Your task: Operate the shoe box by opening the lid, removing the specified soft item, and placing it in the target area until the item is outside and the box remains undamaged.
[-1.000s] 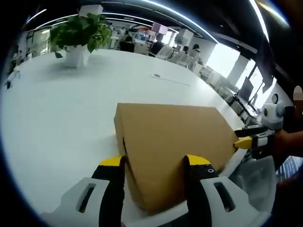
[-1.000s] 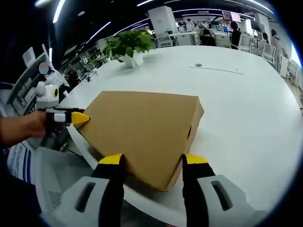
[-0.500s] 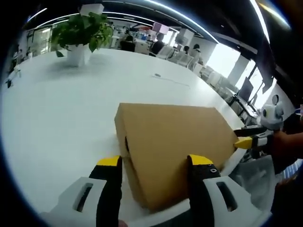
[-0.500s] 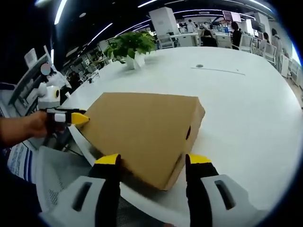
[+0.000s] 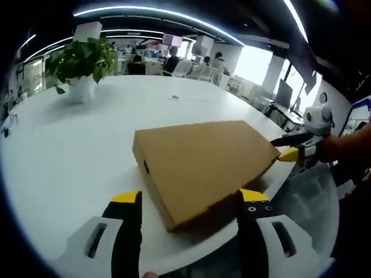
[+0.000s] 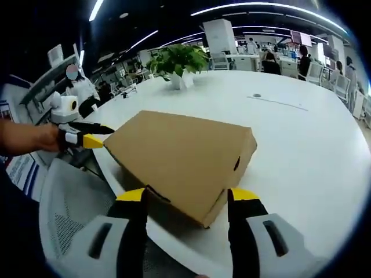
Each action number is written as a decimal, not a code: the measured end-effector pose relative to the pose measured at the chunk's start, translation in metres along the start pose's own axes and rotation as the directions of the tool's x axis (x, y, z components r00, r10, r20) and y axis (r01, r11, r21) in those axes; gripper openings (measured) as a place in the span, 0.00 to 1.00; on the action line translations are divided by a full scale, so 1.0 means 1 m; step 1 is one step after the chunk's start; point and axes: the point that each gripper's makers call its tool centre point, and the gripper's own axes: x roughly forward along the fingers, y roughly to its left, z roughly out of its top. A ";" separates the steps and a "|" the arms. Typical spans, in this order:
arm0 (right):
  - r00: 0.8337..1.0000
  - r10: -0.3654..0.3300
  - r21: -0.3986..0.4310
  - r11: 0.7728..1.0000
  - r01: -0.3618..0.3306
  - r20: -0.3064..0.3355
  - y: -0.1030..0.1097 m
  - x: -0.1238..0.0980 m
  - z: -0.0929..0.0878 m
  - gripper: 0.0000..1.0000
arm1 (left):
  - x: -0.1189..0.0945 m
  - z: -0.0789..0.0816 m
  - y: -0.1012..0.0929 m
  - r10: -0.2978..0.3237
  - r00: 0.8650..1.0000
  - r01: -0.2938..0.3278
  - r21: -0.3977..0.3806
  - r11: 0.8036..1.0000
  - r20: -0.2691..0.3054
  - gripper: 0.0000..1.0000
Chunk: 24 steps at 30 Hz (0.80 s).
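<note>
A closed brown cardboard shoe box (image 5: 203, 159) lies flat on the white table (image 5: 69, 150), close to its near edge. My left gripper (image 5: 190, 200) is open, and its yellow-tipped jaws straddle the box's near corner without touching it. My right gripper (image 6: 186, 197) is open too, with the box (image 6: 182, 153) between and beyond its jaws. In the left gripper view the right gripper (image 5: 293, 152) sits at the box's right corner, held by a hand. In the right gripper view the left gripper (image 6: 87, 139) sits at the box's left corner. The lid is down, so the contents are hidden.
A potted green plant (image 5: 81, 63) (image 6: 179, 61) stands far back on the table (image 6: 301, 150). A small dark disc (image 6: 257, 95) lies beyond the box. A grey mesh chair (image 6: 69, 202) (image 5: 313, 197) is below the table's near edge. Office desks and people fill the background.
Both cameras have drawn back and tilted a little, so the box sits slightly further from each pair of jaws. The box has stayed shut and in place.
</note>
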 end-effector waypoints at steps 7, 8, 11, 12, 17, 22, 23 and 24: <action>1.000 -0.004 -0.022 1.000 0.004 -0.003 0.000 0.002 -0.004 0.50 | 0.006 -0.010 -0.011 -0.021 0.999 0.025 0.086 0.996 -0.048 0.64; 1.000 -0.005 -0.024 1.000 0.005 -0.004 0.000 0.002 -0.005 0.50 | 0.006 -0.010 -0.011 -0.019 0.999 0.023 0.087 0.996 -0.047 0.65; 1.000 -0.005 -0.019 1.000 0.005 -0.003 0.000 0.002 -0.007 0.49 | 0.006 -0.010 -0.007 -0.021 0.999 0.024 0.075 0.997 -0.037 0.65; 1.000 -0.008 -0.017 1.000 0.008 -0.005 -0.001 0.002 -0.008 0.48 | 0.005 -0.010 -0.008 -0.024 0.999 0.026 0.069 0.997 -0.036 0.64; 0.999 -0.040 -0.074 0.997 0.039 -0.019 -0.005 0.003 -0.010 0.43 | 0.005 -0.018 0.004 0.035 0.995 -0.024 0.119 0.993 -0.090 0.51; 0.999 -0.041 -0.065 0.997 0.039 -0.018 -0.005 0.003 -0.010 0.42 | 0.008 -0.024 0.004 0.054 0.992 -0.042 0.109 0.993 -0.113 0.45; 0.999 -0.041 -0.064 0.997 0.039 -0.020 -0.005 0.002 -0.009 0.42 | 0.008 -0.024 0.004 0.055 0.992 -0.043 0.107 0.993 -0.111 0.45; 0.999 -0.041 -0.064 0.997 0.039 -0.021 -0.004 0.002 -0.009 0.42 | 0.008 -0.024 0.004 0.056 0.992 -0.044 0.110 0.993 -0.111 0.45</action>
